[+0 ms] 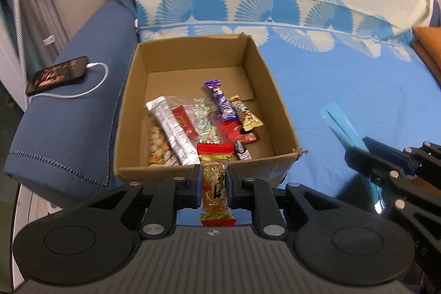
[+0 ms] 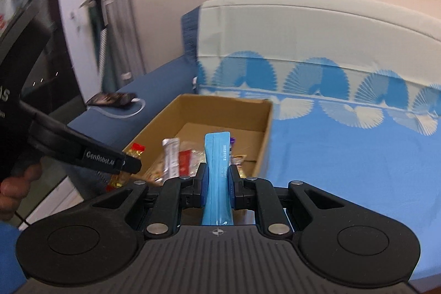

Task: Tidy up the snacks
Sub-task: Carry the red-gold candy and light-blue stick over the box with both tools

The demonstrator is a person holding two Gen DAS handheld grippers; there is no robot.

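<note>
An open cardboard box [image 1: 278,104] sits on the blue sofa cover and holds several wrapped snacks, among them a silver stick [image 1: 172,131] and a purple bar [image 1: 222,101]. My left gripper [image 1: 214,178] is shut on a gold-and-red wrapped snack bar [image 1: 215,183], held just at the box's near wall. My right gripper [image 2: 217,178] is shut on a long blue packet [image 2: 217,170], held right of the box. The right gripper [image 1: 366,156] shows in the left wrist view with the blue packet [image 1: 340,123]. The left gripper [image 2: 129,164] and the box [image 2: 264,134] show in the right wrist view.
A phone [image 1: 58,73] on a white charging cable [image 1: 93,84] lies on the dark blue sofa armrest [image 1: 69,128] left of the box. An orange cushion [image 1: 427,46] sits at the far right. The patterned blue cover [image 1: 344,79] spreads right of the box.
</note>
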